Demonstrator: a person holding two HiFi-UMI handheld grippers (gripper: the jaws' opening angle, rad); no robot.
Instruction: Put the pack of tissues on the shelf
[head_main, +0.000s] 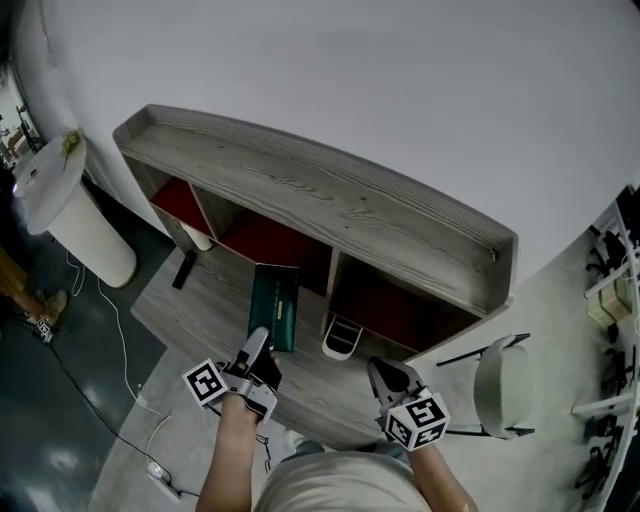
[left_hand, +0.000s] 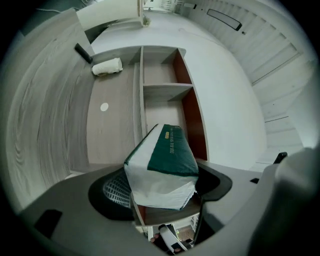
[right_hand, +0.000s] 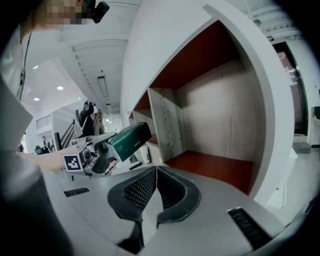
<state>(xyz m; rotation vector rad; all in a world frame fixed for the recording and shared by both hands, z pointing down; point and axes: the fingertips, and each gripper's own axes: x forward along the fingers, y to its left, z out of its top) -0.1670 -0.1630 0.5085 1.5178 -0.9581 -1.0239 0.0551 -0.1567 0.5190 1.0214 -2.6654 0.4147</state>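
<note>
Fingers (left_hand: 116, 192) of left gripper (head_main: 258, 352) clamped on tissue pack (left_hand: 167, 160), held before wooden shelf (head_main: 330, 195); right gripper (right_hand: 156, 172) fingers closed, empty.

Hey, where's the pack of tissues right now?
In the head view the pack of tissues sits left of centre, clamped in the left gripper and held out just in front of the middle compartment of the shelf.
</note>
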